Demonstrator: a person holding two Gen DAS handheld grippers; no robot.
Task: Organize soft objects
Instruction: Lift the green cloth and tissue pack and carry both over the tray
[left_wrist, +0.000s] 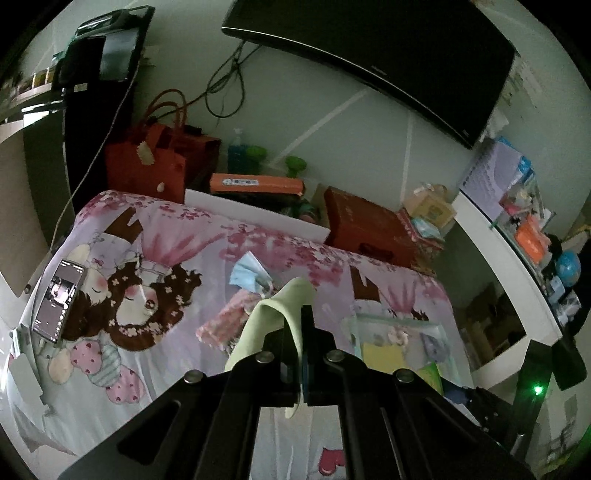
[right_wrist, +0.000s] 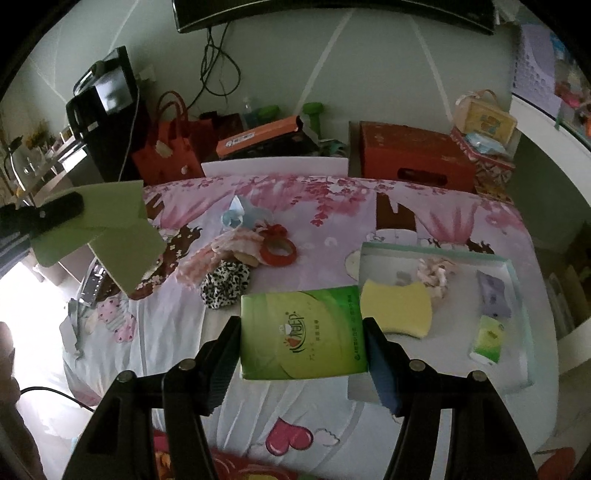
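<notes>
Nearest, the right gripper (right_wrist: 302, 328) grasps a green plastic-wrapped tissue pack (right_wrist: 303, 332) by its two side edges, above the floral bedspread (right_wrist: 332, 206); light and squashy, it suits a gentle side grip. The left gripper (left_wrist: 301, 321) is clenched on a limp pale-green cloth (left_wrist: 275, 314), pinched mid-fold. Beyond sits a clear tray (right_wrist: 517, 280) with a yellow sponge (right_wrist: 397, 308).

Bare bedsheet (right_wrist: 321, 254) between scrunchies (right_wrist: 225, 282) and tray (right_wrist: 517, 280)
</notes>
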